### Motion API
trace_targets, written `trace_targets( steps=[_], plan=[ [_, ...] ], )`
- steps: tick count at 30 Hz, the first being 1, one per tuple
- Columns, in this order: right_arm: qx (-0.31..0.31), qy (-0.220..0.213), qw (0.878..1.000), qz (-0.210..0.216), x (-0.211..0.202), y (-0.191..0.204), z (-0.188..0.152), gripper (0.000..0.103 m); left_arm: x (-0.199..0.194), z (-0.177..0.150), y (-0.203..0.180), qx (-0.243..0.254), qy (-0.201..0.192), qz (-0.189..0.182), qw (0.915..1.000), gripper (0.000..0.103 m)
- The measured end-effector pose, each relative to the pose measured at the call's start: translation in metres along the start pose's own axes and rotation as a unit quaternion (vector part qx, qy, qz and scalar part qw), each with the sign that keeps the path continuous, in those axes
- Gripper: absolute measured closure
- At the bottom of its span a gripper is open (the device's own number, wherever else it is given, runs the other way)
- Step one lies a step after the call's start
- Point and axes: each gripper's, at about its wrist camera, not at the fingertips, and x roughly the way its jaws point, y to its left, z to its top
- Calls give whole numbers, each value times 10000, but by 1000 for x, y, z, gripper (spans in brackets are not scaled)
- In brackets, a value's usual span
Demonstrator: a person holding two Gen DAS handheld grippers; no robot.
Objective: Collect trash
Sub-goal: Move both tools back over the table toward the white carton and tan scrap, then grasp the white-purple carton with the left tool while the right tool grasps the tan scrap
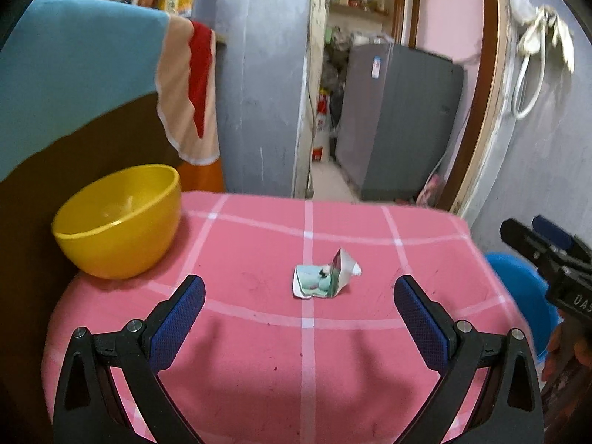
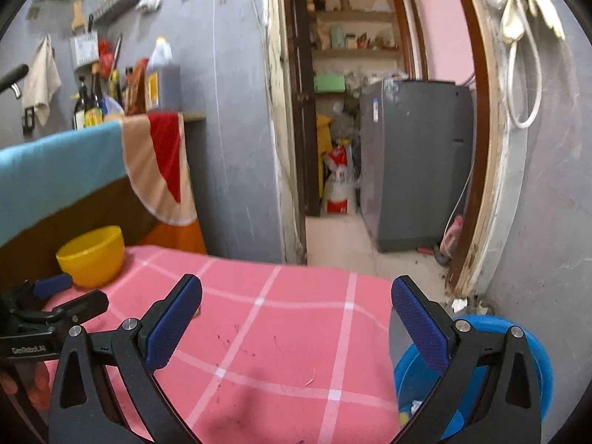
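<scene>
Pink checked cloth [image 1: 259, 333] is still carrying one crumpled white-and-green paper wrapper [image 1: 323, 277], sitting just ahead of the wide-open left gripper [image 1: 299, 296], while the right gripper [image 2: 296, 296], also gaping empty, is hovering near the blue plastic tub [image 2: 518, 333], so pickup's pending.

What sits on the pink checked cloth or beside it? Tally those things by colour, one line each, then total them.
Yellow: 1, the yellow bowl at the cloth's left edge.
White and green: 1, the crumpled wrapper lying on the pink checked cloth.
Blue: 1, the blue tub beside the cloth's right edge, with scraps inside.
Total: 3.
</scene>
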Motion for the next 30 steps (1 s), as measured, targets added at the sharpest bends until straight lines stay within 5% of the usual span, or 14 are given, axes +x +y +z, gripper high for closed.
trace_targets(
  steps=[4,9,13,23,30],
  plan=[
    [-8,252,9997,10,14,-2,-4,0,16,0,-6,99,257,0,9996,8],
    [-66,675,9977,-28,35,-5,-5,0,37,3,-15,215,591,-92,9980,35],
    [-72,840,9964,11,43,-6,-6,0,46,5,-20,234,817,-189,9962,48],
    [-151,1096,9938,121,57,-2,-5,0,53,10,-17,64,967,-392,9945,90],
    [-168,1310,9909,241,69,4,-5,0,43,13,-4,-79,765,-332,9965,98]
  ],
)
